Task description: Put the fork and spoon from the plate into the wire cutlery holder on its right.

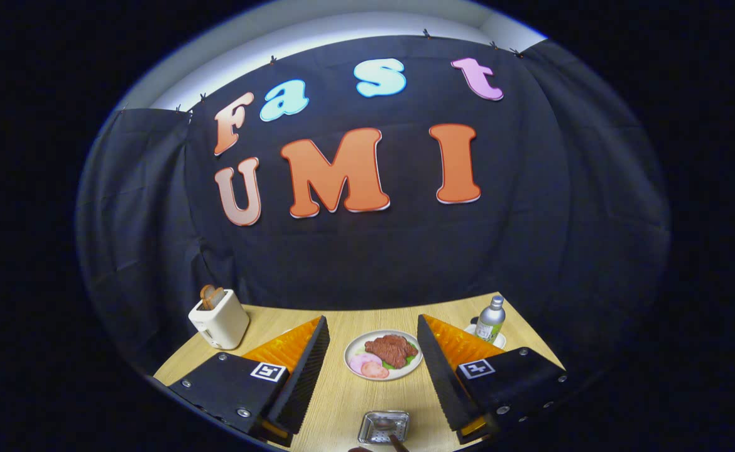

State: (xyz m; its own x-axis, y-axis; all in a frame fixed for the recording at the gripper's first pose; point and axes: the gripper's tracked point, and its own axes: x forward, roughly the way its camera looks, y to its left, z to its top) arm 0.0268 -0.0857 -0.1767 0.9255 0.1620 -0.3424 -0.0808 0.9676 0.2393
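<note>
My gripper (372, 322) hangs above the wooden table (342, 402), open wide, with nothing between its black and orange fingers (298, 370). A white plate (350, 351) lies on the table in the gap between the fingers; it carries brown meat, a green leaf and pink slices. Nearer to me, below the gap, sits a small square silvery container (383, 427) seen from above. It may be the cutlery holder. A spoon-like piece with a brown handle (397, 442) shows inside it. I cannot make out a fork.
A white toaster (220, 319) with bread in its slot stands at the back left of the table. A silver bottle (490, 319) stands on a small white saucer at the back right. The black cloth wall closes off the table's far edge.
</note>
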